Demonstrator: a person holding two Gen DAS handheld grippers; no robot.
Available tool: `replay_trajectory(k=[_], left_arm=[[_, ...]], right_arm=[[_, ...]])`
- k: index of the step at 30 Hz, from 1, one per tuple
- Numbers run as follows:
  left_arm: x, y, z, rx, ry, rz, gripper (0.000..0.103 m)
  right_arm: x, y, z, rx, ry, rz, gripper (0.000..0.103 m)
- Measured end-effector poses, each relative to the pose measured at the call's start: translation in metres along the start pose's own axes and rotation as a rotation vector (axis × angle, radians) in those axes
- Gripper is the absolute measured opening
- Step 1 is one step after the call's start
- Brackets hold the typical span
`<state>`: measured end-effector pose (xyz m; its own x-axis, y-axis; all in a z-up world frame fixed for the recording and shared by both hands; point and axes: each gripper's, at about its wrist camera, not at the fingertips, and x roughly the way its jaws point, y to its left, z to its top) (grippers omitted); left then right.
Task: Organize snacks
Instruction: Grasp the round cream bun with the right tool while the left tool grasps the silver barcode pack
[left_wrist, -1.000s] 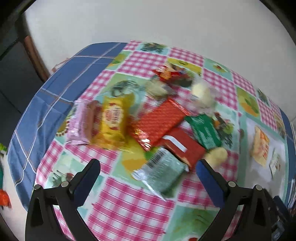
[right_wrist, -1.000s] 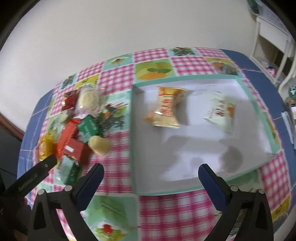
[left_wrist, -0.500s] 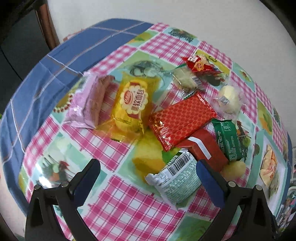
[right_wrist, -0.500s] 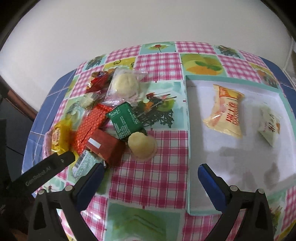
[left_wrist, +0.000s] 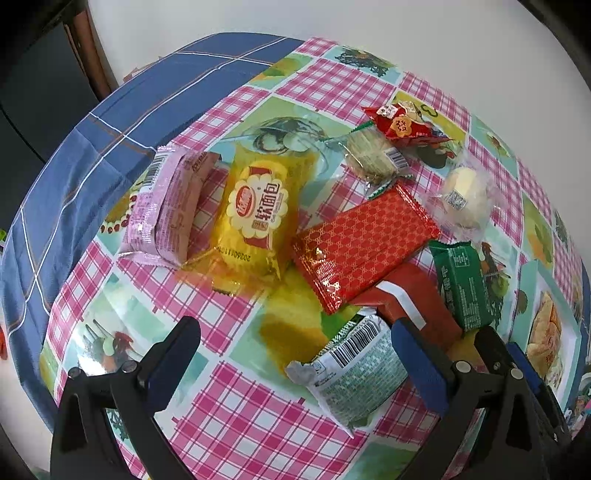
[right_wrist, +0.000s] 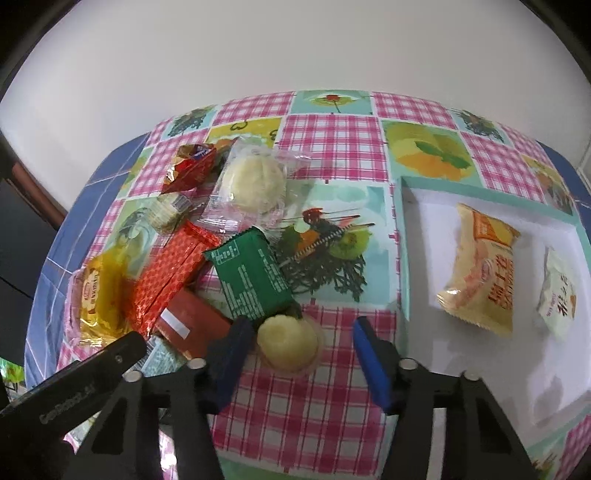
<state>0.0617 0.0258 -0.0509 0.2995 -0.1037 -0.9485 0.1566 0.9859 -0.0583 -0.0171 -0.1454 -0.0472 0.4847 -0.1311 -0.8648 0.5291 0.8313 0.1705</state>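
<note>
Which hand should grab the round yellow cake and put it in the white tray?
The right one, probably. The right gripper already has the round yellow cake between its closing fingers, and the white tray is right beside it. The left gripper is over the wrapped snacks.

Mixed wrapped snacks (left_wrist: 362, 251) lie heaped on the checked cloth; two packets (right_wrist: 480, 273) lie in the white tray (right_wrist: 436, 206).

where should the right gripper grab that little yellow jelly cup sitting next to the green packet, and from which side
Grip the jelly cup across its round body, coming down from above. It sits dome up on the tablecloth between the fingers of the right gripper, whose jaws have just been closing but are not yet touching. Its thin flat rim offers little purchase.
</note>
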Motion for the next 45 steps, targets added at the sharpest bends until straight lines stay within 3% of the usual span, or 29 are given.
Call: replay_trajectory(k=[4,6,17,22,23,26,28,33,36,40,45], left_arm=[[0.0,0.003,0.004,-0.011,-0.003,-0.01,0.103],[0.0,0.003,0.004,-0.01,-0.002,-0.014,0.103],[0.002,-0.01,0.005,0.036,0.017,-0.069,0.103],[-0.001,-0.024,0.002,0.113,0.013,-0.096,0.103],[-0.001,-0.028,0.001,0.131,0.012,-0.095,0.102],[0.001,-0.034,-0.001,0.161,0.03,-0.115,0.085],[0.006,-0.034,-0.003,0.15,0.059,-0.143,0.081],[0.02,-0.027,-0.009,0.09,0.127,-0.174,0.081],[0.023,-0.019,-0.009,0.044,0.133,-0.181,0.081],[0.022,-0.01,-0.008,0.003,0.116,-0.156,0.081],[0.021,-0.002,-0.01,-0.031,0.116,-0.157,0.081]], right_arm=[[0.007,0.004,0.002,-0.021,0.008,0.011,0.039],[0.008,0.004,0.003,-0.025,0.011,0.017,0.037],[0.011,-0.005,-0.013,-0.022,0.117,0.01,0.037],[0.006,-0.011,-0.013,-0.004,0.12,0.032,0.037],[0.005,-0.012,-0.013,0.001,0.116,0.033,0.037],[0.003,-0.014,-0.01,0.012,0.107,0.039,0.037],[0.001,-0.018,-0.01,0.012,0.103,0.031,0.037],[0.004,-0.022,-0.011,0.014,0.094,0.012,0.038],[0.004,-0.025,-0.009,0.024,0.08,0.009,0.039],[0.004,-0.025,-0.006,0.024,0.062,0.01,0.052],[0.003,-0.024,-0.001,0.027,0.024,0.005,0.053]])
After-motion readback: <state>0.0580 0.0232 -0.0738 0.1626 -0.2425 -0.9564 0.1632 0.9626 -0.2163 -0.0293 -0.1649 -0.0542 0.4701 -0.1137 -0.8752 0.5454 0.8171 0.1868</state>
